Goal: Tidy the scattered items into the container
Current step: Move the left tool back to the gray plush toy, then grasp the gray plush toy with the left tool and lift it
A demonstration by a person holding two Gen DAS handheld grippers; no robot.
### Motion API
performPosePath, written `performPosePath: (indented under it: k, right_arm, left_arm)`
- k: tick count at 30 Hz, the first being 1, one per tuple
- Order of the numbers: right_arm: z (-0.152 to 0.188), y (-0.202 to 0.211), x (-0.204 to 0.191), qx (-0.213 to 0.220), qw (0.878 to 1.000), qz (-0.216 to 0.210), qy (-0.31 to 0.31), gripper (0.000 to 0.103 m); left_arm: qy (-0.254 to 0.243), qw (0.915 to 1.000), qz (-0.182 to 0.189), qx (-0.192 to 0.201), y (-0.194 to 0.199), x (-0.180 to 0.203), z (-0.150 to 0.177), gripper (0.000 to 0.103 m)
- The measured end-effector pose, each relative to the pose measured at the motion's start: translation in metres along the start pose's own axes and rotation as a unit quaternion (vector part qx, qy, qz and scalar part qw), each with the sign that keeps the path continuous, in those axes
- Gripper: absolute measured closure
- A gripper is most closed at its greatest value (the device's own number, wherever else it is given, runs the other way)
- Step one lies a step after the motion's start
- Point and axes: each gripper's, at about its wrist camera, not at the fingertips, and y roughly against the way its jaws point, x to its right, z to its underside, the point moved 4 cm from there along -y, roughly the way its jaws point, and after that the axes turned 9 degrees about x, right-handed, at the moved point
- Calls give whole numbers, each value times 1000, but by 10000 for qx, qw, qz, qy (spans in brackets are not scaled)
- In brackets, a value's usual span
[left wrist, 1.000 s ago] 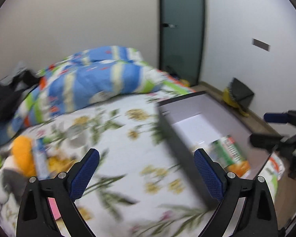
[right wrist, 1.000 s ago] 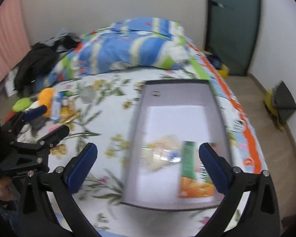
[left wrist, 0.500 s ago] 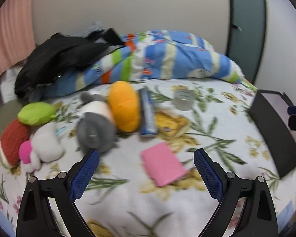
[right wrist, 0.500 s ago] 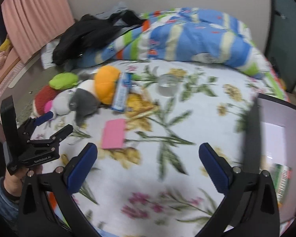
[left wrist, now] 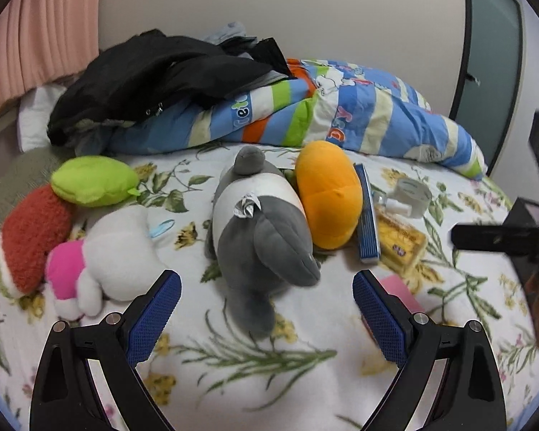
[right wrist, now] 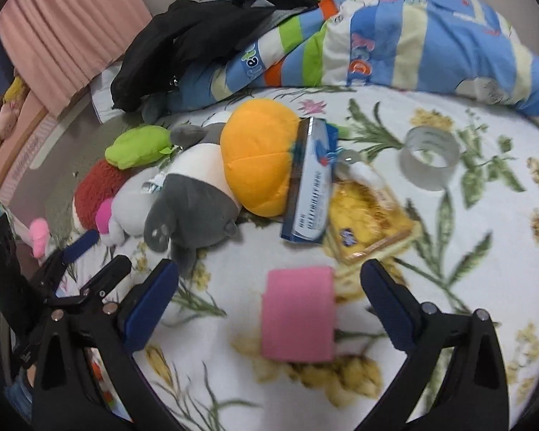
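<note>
Scattered items lie on the floral bedsheet. A grey and white plush [left wrist: 258, 230] lies just ahead of my open, empty left gripper [left wrist: 266, 305]. Beside it are an orange plush [left wrist: 327, 194], a blue box [left wrist: 366, 222], a yellow packet [left wrist: 399, 240], a clear tape roll [left wrist: 411, 197], a white and pink plush [left wrist: 107, 258], a green plush [left wrist: 93, 179] and a red plush [left wrist: 28, 237]. My right gripper [right wrist: 269, 301] is open and empty over a pink pad [right wrist: 298, 318]. A dark corner of the container [left wrist: 531, 215] shows at the right edge.
A striped blue quilt [left wrist: 341, 115] and black clothes [left wrist: 161, 75] are piled at the back of the bed. A pink curtain [left wrist: 43, 28] hangs at the left. A dark door [left wrist: 492, 54] stands at the right.
Both grippers have swung left, away from the grey container and over to the pile of toys, and moved closer to them. Both stay open.
</note>
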Motion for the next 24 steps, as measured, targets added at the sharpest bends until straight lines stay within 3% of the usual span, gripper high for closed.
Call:
performPosePath:
  k: [9, 13, 18, 24]
  right_arm:
    - [1, -22, 3, -7, 9999, -92, -91, 2]
    - [-12, -34, -4, -84, 9988, -357, -324, 2]
    - [-55, -64, -45, -344, 9955, -720, -502, 2]
    - [-100, -129, -109, -854, 9958, -285, 176, 0]
  left_arm:
    - [31, 9999, -89, -116, -43, 2, -4, 6]
    - [-12, 9997, -162, -206, -56, 1, 5, 6]
    - [89, 9993, -310, -205, -66, -7, 14, 6]
    - [185, 9990, -357, -211, -75, -12, 21, 6]
